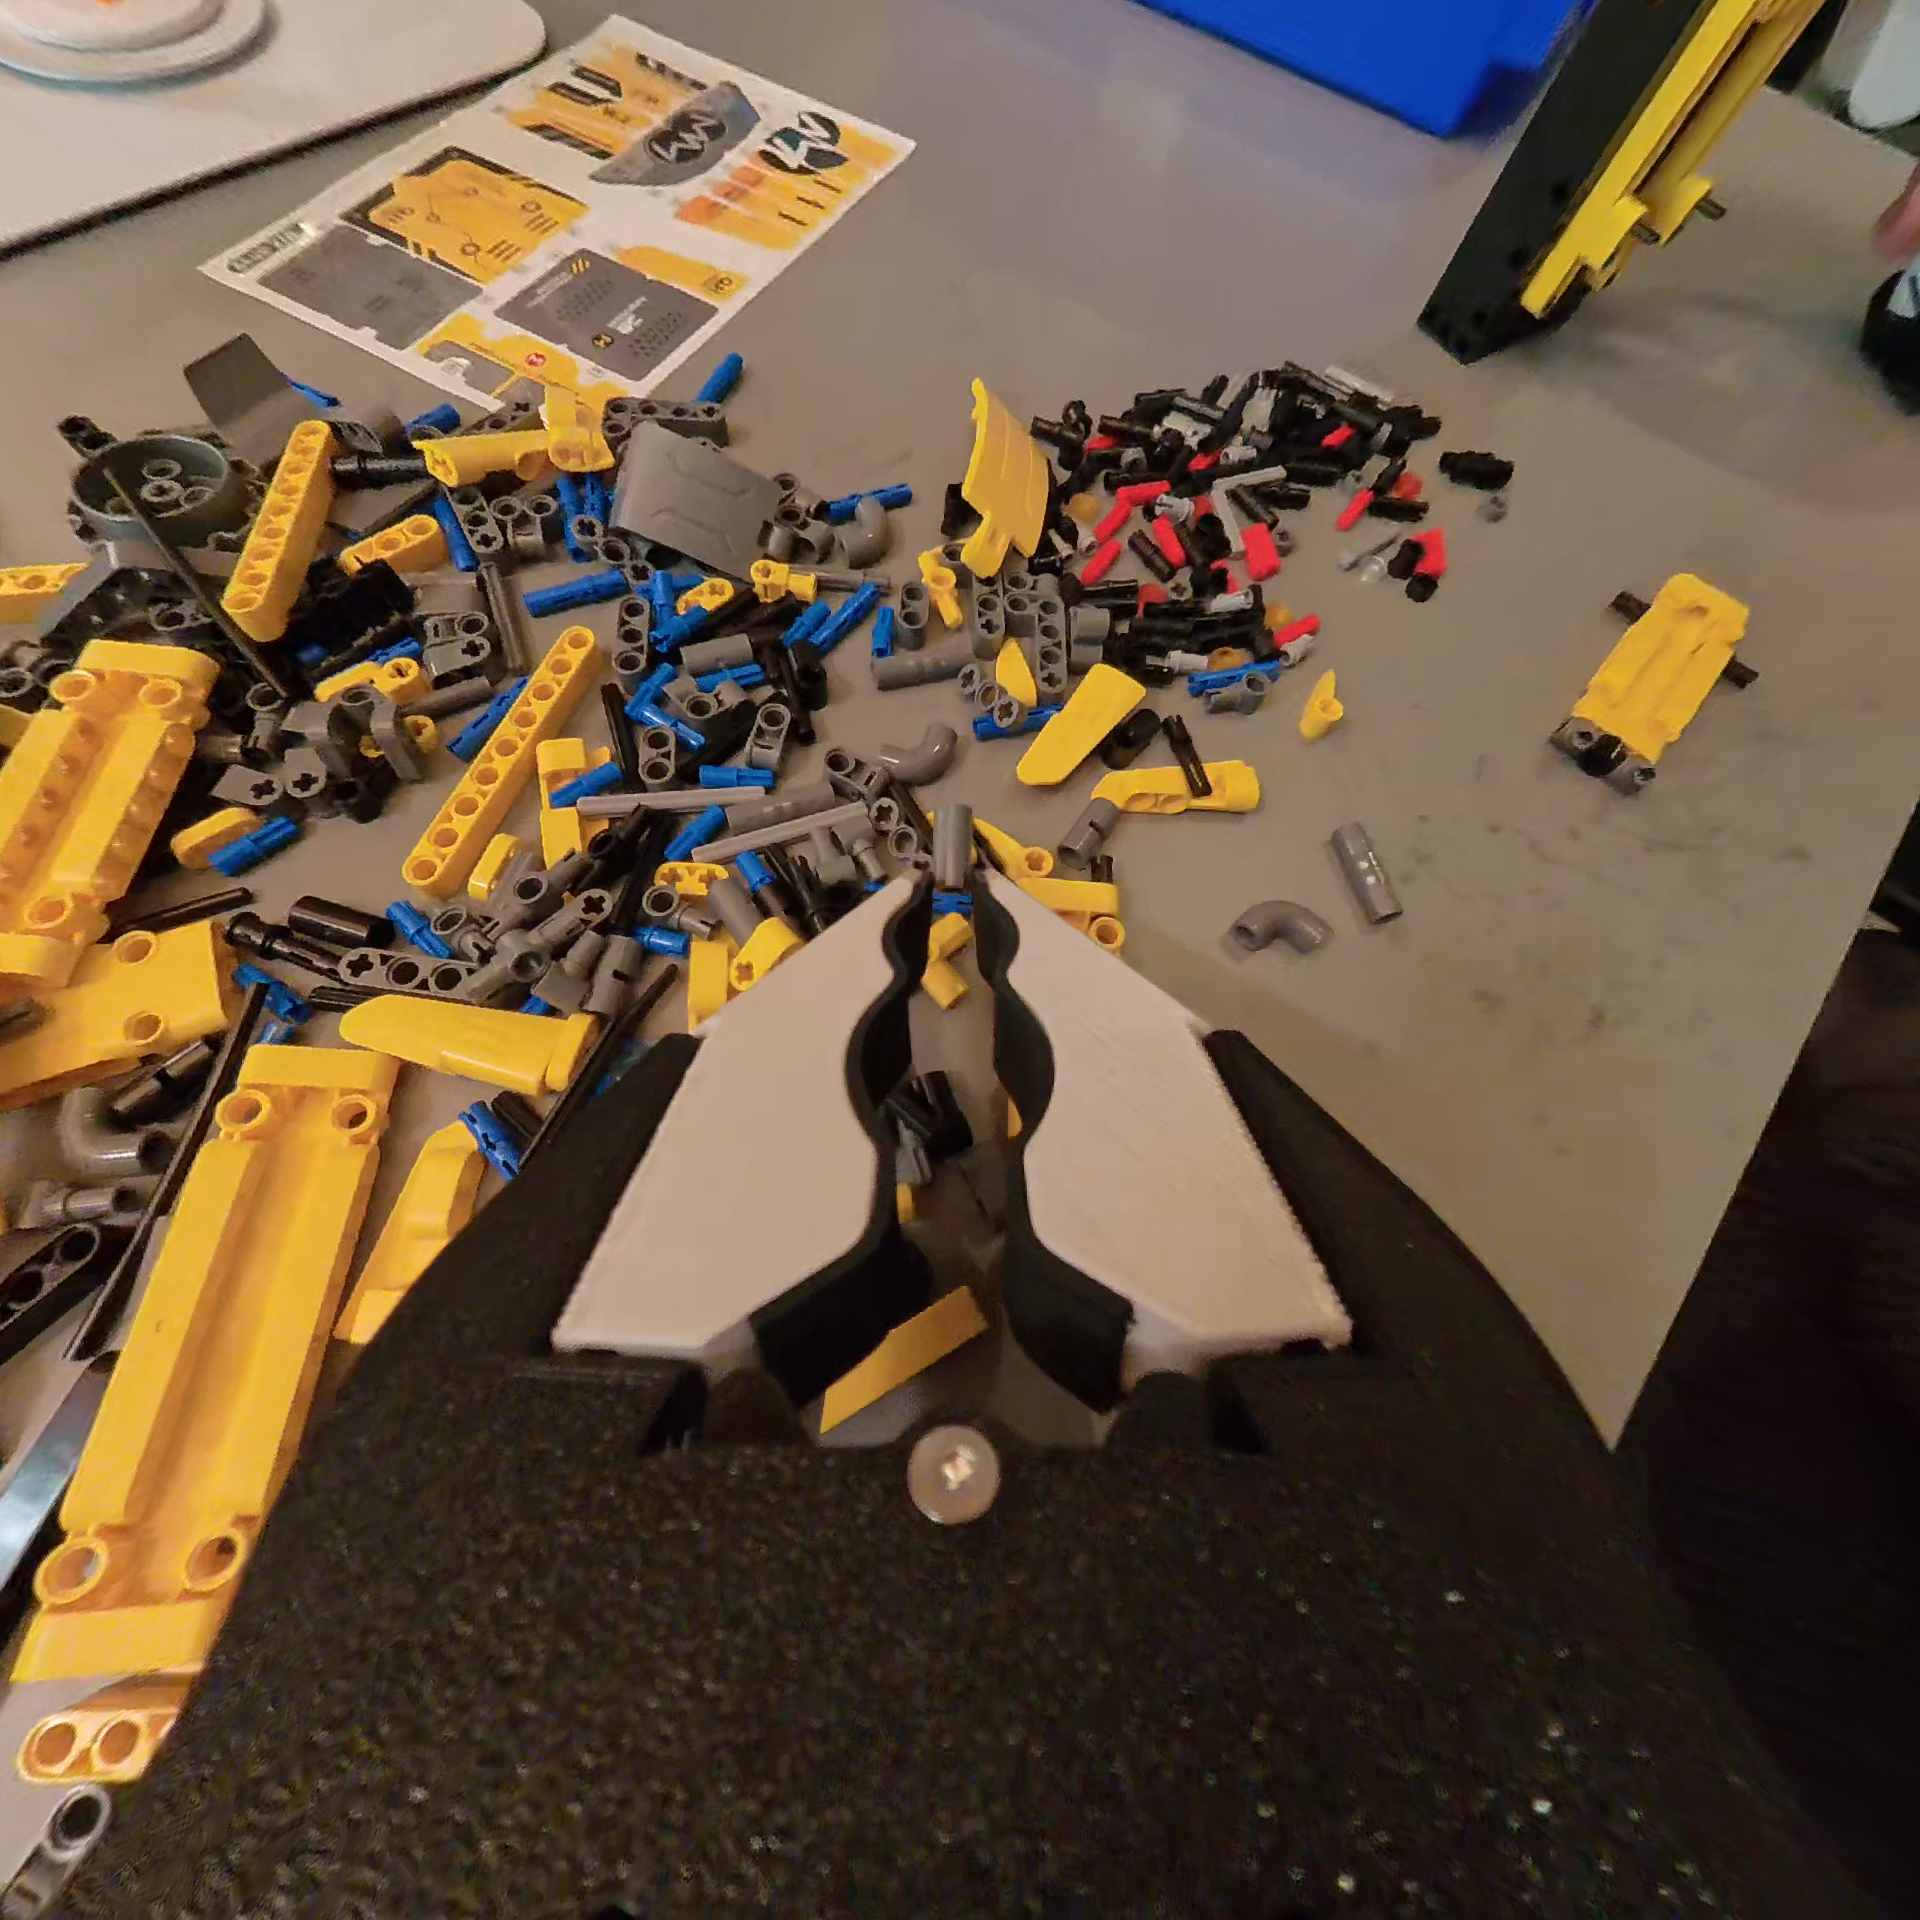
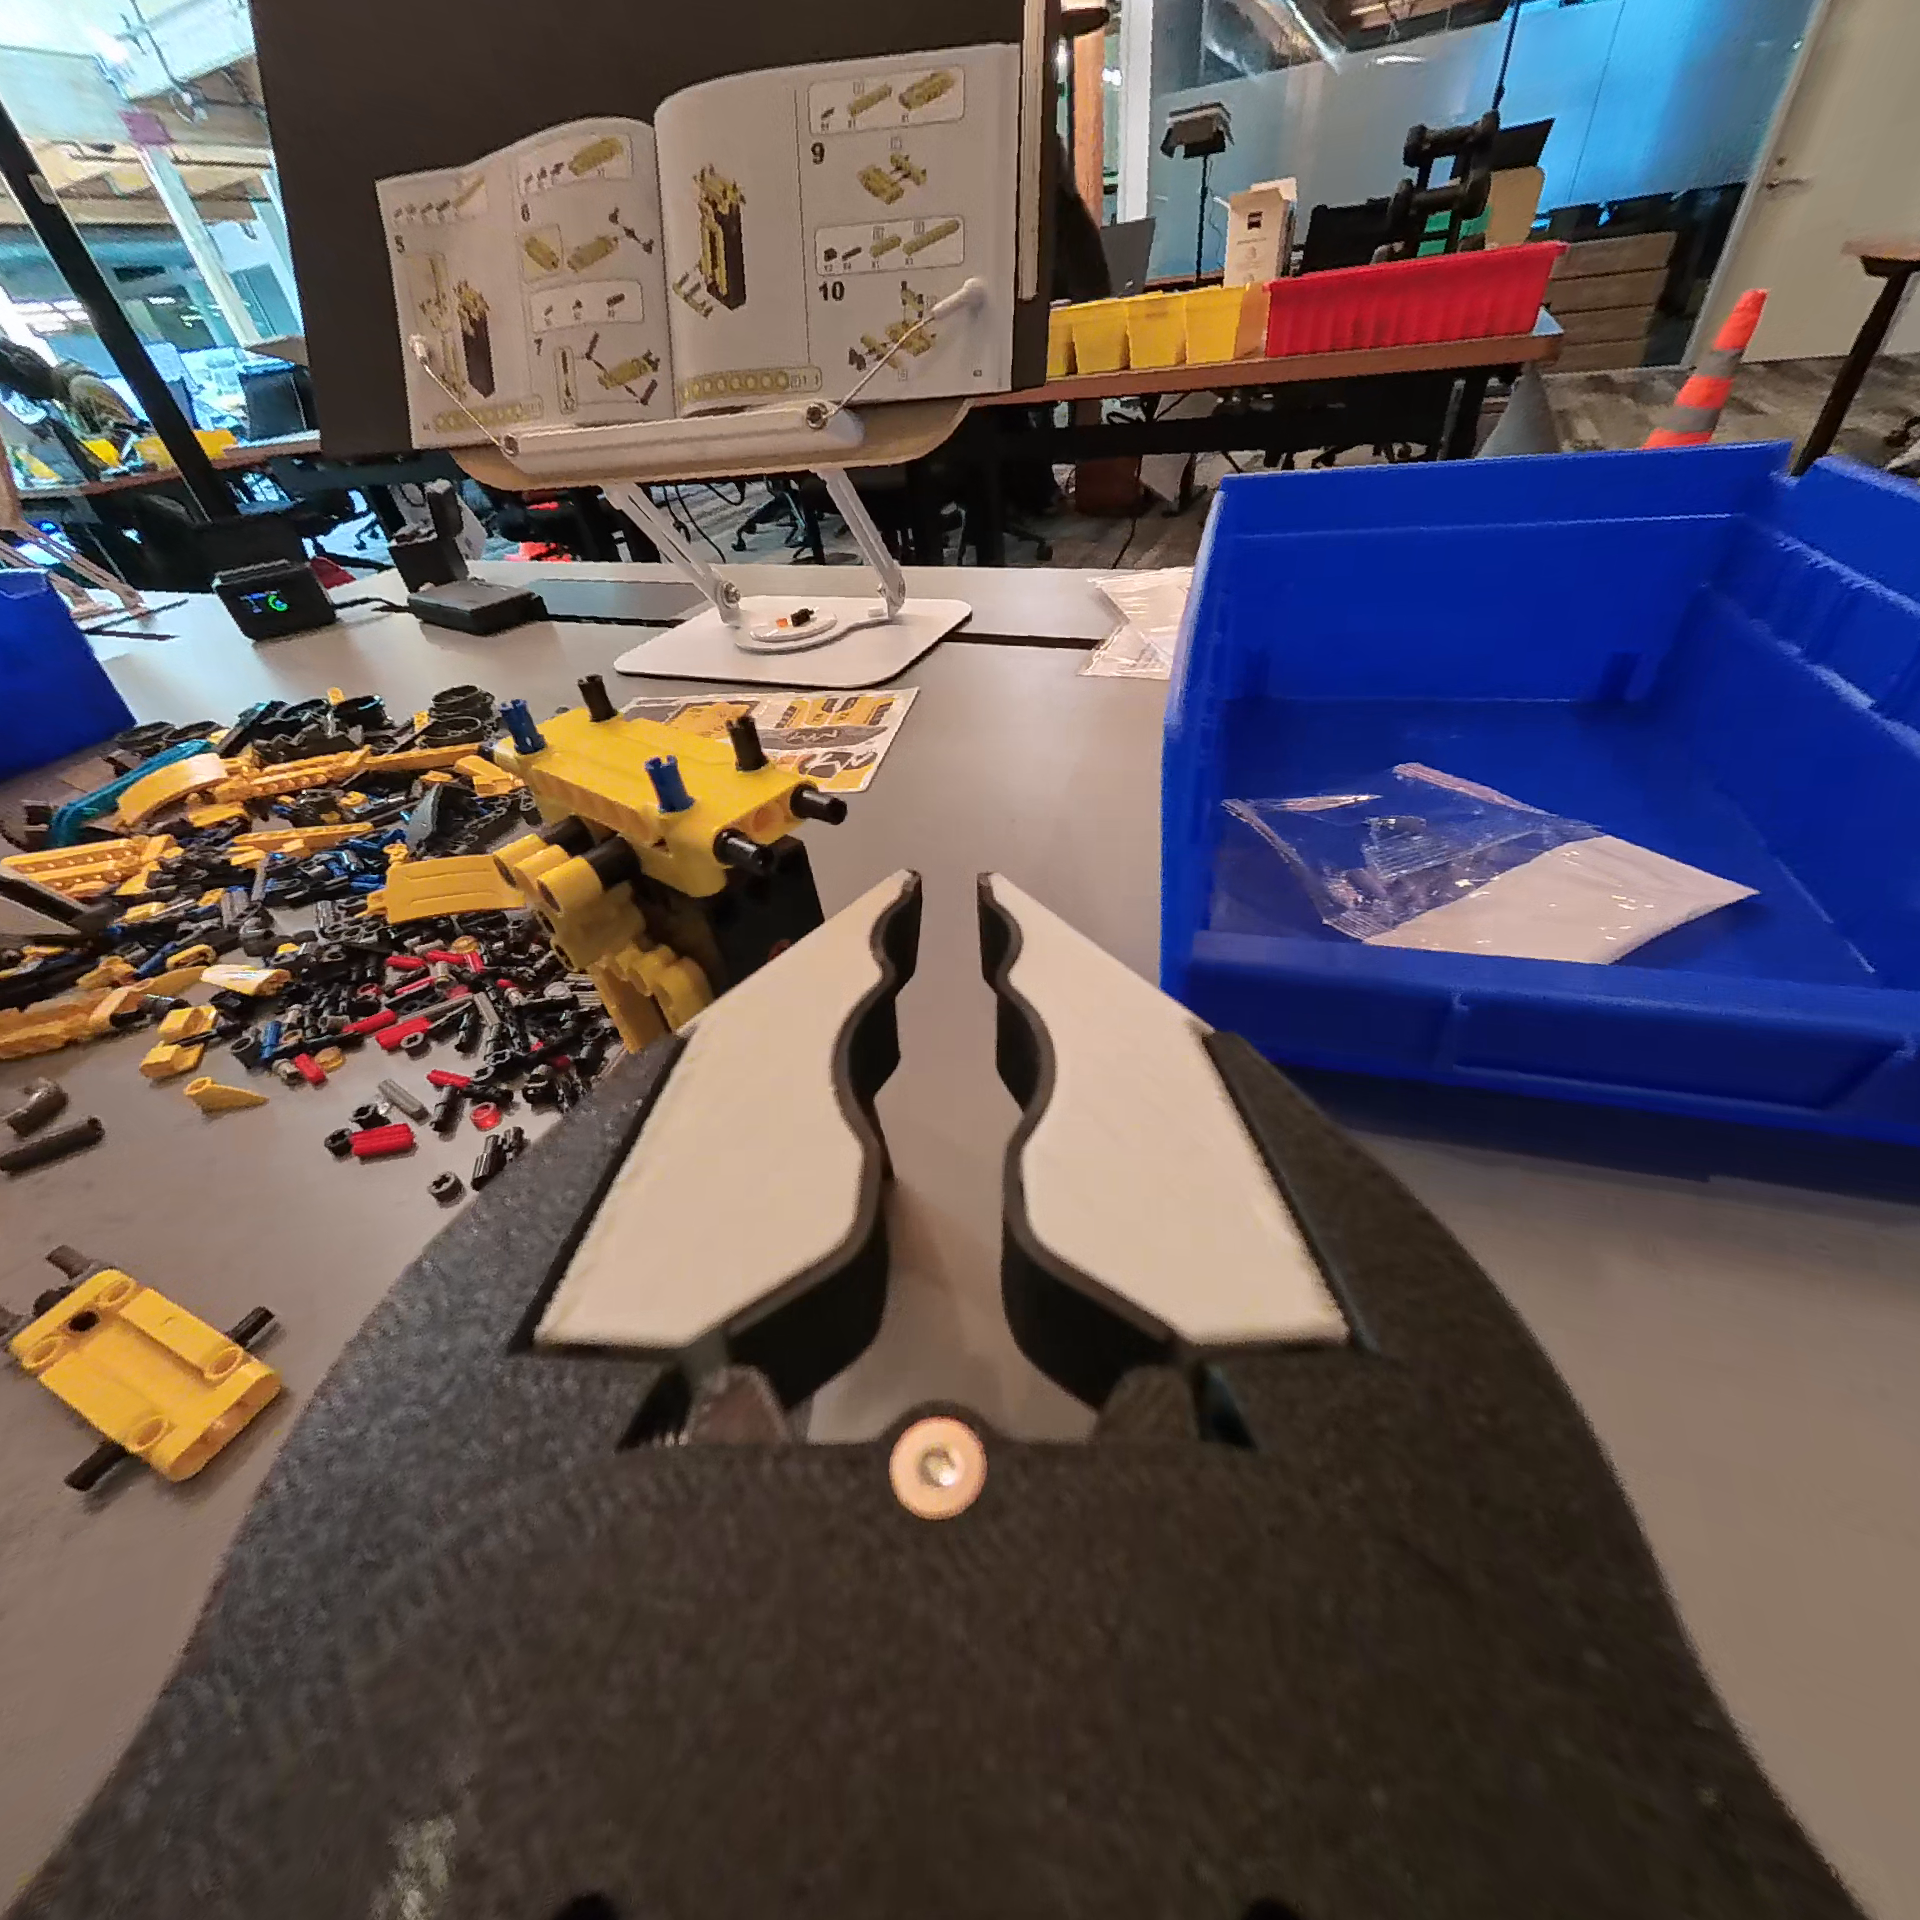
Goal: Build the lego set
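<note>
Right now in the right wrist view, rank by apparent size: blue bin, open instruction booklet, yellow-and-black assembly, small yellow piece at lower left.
1. blue bin, largest
2. open instruction booklet
3. yellow-and-black assembly
4. small yellow piece, smallest

The booklet stands farther back than the rest, so its true size against the assembly is unsure.

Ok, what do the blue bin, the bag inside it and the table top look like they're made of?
Blue bin: looks like rigid moulded plastic, semi-gloss, with ribbed walls and a soft sheen. Bag: thin clear plastic film, judging by its crinkles and glints; a white sheet shows through it. Table top: smooth matte grey, probably laminate, though the look leaves that open; faint smudges show in the left wrist view.
</note>
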Demonstrator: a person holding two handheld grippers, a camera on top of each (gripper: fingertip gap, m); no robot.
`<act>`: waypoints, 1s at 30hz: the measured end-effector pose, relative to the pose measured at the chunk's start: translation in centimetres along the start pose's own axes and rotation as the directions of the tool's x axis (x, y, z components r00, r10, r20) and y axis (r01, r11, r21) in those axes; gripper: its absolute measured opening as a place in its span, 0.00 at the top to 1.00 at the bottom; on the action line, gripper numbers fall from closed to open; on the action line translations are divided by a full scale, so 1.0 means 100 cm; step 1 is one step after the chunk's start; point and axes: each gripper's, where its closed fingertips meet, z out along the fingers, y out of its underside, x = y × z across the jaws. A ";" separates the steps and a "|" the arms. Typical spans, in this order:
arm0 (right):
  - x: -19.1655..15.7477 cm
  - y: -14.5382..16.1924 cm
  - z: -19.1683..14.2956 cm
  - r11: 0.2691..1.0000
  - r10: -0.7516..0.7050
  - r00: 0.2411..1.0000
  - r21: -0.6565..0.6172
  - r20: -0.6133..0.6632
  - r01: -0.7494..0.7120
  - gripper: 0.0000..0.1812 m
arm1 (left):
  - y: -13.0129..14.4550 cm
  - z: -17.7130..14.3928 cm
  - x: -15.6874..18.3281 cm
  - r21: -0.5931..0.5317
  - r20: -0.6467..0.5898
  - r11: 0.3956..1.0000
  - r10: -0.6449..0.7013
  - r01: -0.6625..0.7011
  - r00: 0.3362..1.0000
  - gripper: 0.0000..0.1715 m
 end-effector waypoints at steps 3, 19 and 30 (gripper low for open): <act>0.000 -0.001 -0.001 1.000 0.006 1.000 0.008 0.006 -0.006 0.94 | -0.006 -0.006 -0.001 0.048 0.000 0.999 -0.007 0.007 1.000 0.95; 0.000 -0.001 0.000 1.000 0.009 1.000 0.006 0.008 -0.009 0.94 | -0.024 -0.029 -0.004 0.219 -0.115 0.966 -0.115 0.138 0.987 0.92; 0.000 -0.001 -0.001 1.000 0.017 1.000 0.008 0.007 -0.017 0.94 | -0.023 -0.028 -0.004 0.211 -0.106 0.969 -0.106 0.127 0.989 0.92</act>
